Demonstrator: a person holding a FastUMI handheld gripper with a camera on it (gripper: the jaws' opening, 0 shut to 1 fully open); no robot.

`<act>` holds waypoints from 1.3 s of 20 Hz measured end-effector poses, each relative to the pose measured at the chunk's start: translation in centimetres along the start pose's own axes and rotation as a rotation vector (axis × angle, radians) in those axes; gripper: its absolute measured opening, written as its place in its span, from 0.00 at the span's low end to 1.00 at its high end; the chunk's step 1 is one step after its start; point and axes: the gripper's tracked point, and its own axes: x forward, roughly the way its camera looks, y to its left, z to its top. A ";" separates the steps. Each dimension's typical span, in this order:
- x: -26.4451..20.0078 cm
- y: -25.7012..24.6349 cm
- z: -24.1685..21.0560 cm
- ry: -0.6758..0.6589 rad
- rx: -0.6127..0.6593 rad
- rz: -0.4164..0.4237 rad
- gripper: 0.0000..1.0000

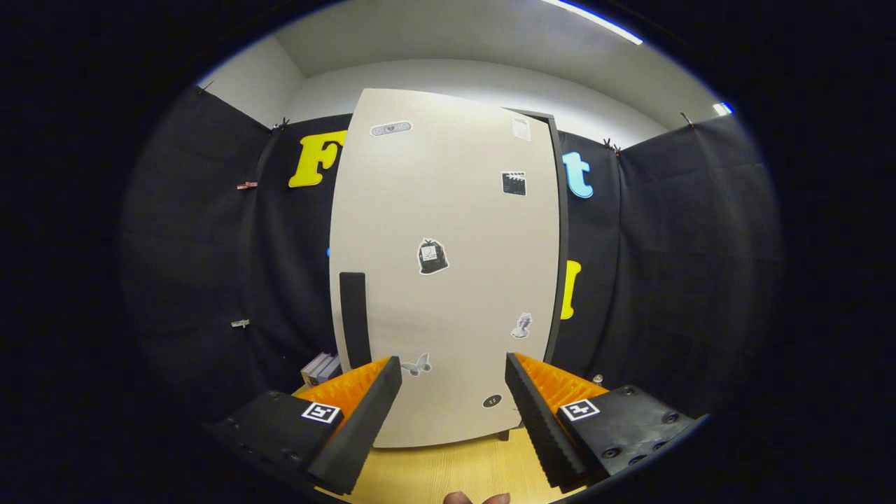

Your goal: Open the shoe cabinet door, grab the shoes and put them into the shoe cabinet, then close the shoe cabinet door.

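A tall cream shoe cabinet (448,231) stands upright on the wooden table, straight ahead of my gripper (453,367). Its door is shut and carries several small stickers. A dark vertical handle (354,318) sits on the door's lower left, just beyond my left fingertip (392,371). My fingers stand wide apart with nothing between them, and the lower part of the door fills the gap. A dark edge of the cabinet body (558,231) runs down the door's right side.
The light wooden tabletop (455,465) runs from under my fingers to the cabinet's foot. A small stack of grey and purple items (320,367) lies left of the cabinet. A person's fingertips (476,498) peek in below. Black cloth walls surround the booth.
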 end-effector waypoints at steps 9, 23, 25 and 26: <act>-0.1 -0.6 -0.1 -0.005 -0.010 -0.009 0.98; 0.0 0.3 -0.4 -0.001 0.005 0.015 0.98; 0.0 0.0 -0.2 -0.002 0.005 0.014 0.98; 0.0 0.0 -0.2 -0.002 0.005 0.014 0.98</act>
